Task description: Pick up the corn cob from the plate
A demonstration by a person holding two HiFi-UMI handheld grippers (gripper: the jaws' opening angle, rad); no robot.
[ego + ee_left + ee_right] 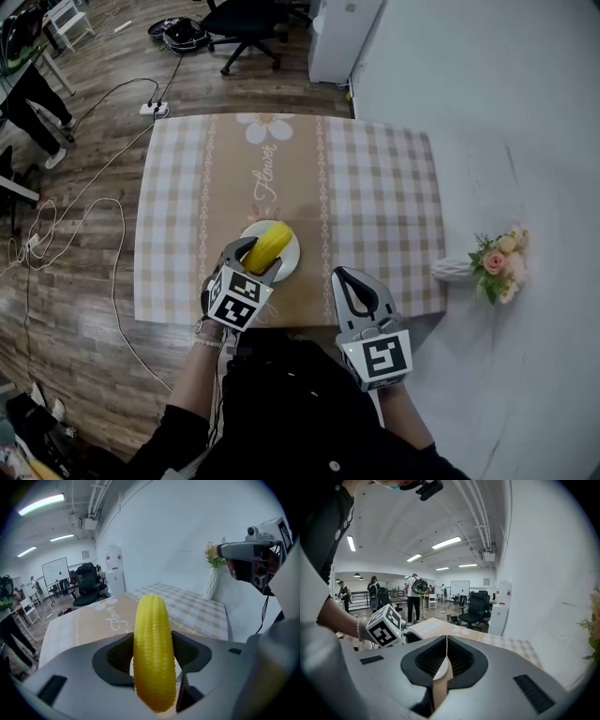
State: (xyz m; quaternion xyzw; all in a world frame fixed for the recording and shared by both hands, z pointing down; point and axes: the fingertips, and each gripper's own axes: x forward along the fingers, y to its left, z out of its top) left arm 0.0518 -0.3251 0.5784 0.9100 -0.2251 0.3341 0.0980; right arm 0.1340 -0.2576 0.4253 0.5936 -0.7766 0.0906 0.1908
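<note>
Head view: the corn [269, 242], a plump bright-yellow cob with a blunt end, sits clamped in the left claw [262, 251], with the white plate [292, 263] under the claw's tips (whether cob and plate touch I cannot tell). The right claw [344, 277] lies just right of the plate.

Left gripper view: the kernels run in neat rows. The jaws press the cob's two sides, and its rounded tip reaches beyond them.

Right gripper view: the jaws meet, with nothing between.
</note>
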